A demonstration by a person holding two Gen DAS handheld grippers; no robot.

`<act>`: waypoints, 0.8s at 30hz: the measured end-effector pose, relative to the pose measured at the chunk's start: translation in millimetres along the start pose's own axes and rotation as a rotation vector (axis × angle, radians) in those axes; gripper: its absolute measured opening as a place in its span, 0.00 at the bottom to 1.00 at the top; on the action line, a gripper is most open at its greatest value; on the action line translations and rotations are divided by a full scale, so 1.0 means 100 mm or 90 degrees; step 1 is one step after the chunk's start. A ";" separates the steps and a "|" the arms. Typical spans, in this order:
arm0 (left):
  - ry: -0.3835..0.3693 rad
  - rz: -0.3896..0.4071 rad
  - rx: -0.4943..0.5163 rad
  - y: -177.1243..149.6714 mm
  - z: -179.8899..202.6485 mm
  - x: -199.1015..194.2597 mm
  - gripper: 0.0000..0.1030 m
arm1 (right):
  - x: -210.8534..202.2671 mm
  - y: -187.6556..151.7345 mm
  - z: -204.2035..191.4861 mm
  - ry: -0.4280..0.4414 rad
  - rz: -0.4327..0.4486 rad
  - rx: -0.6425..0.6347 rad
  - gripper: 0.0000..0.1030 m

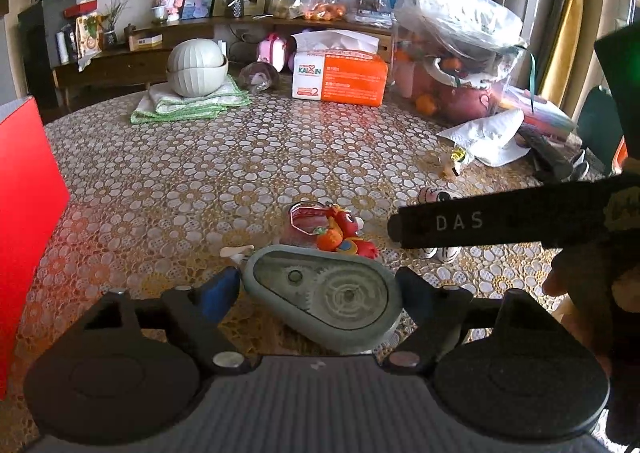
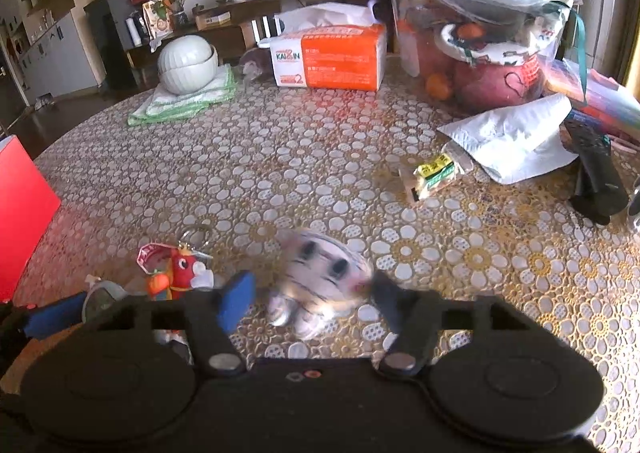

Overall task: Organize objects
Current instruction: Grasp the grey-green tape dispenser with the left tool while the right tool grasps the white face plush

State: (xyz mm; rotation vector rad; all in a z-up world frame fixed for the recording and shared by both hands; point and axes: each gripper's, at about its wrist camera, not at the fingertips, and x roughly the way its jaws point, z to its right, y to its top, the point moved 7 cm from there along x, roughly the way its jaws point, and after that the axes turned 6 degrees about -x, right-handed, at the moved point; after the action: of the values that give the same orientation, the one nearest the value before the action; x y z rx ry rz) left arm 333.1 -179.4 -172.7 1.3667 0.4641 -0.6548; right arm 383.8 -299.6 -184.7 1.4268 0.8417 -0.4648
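Left wrist view: left gripper [image 1: 320,287] brackets a grey tape dispenser [image 1: 324,295], contact unclear; right gripper [image 2: 310,293] straddles a blurred striped toy [image 2: 320,277], grip unclear.

The tablecloth [image 1: 224,173] under my grippers has a gold pattern with white flowers. The tape dispenser [image 1: 324,289] is grey-green and half clear. The keychain toy [image 1: 344,235] is red and orange. The small plush [image 2: 324,273] is white with dark stripes. The tissue pack [image 1: 340,79] is orange and white. The folded cloth [image 1: 192,103] is green and white.
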 end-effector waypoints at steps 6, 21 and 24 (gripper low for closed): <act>-0.007 0.005 -0.009 0.00 -0.04 -0.02 0.82 | -0.06 -0.02 0.01 -0.011 0.007 -0.005 0.45; -0.028 0.038 -0.004 0.06 -0.18 -0.42 0.82 | -0.76 -0.08 -0.18 0.007 0.032 -0.009 0.44; -0.037 0.038 0.005 0.08 -0.20 -0.58 0.82 | -0.96 -0.08 -0.26 0.007 0.039 -0.015 0.44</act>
State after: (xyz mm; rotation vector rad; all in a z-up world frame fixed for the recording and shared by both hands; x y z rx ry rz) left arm 296.9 -150.0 -132.7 1.3600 0.3738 -0.6454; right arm 310.9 -294.4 -117.1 1.4305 0.8072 -0.4002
